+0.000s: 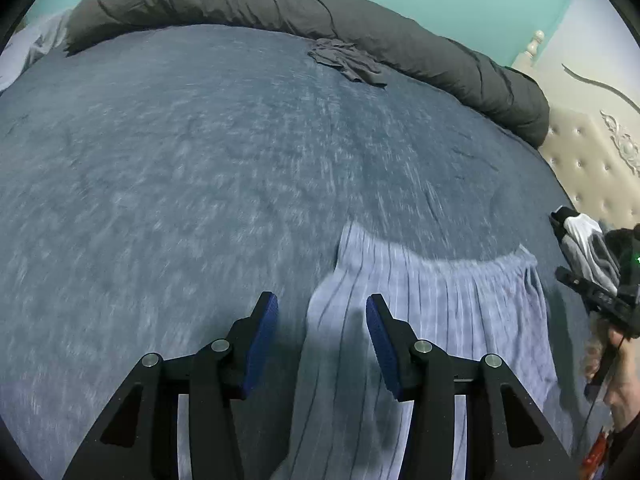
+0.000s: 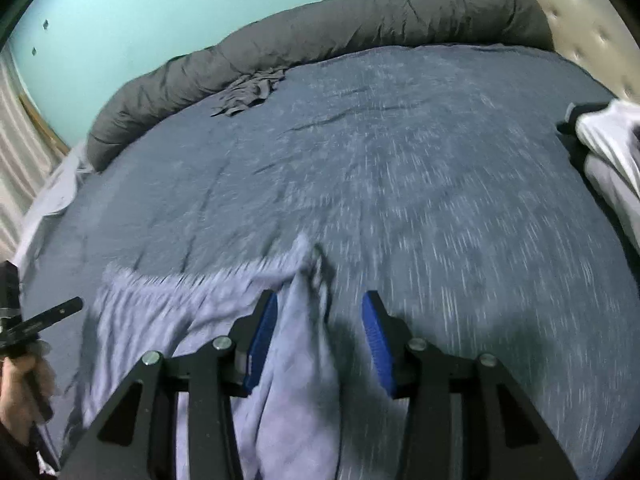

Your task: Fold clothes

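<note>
I held both hand-held grippers, left (image 1: 322, 320) and right (image 2: 320, 318), wide open and empty over the shorts (image 1: 440, 292), waistband ahead, crosswise.

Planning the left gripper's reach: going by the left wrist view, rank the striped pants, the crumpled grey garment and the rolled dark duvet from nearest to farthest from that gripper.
1. Striped pants: directly between and ahead of the open left gripper.
2. Crumpled grey garment: far across the bed, slightly right.
3. Rolled dark duvet: just behind that garment, along the far edge.

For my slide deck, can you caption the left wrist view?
Open left claw above striped pale-blue shorts spread on a blue-grey bedspread.
</note>
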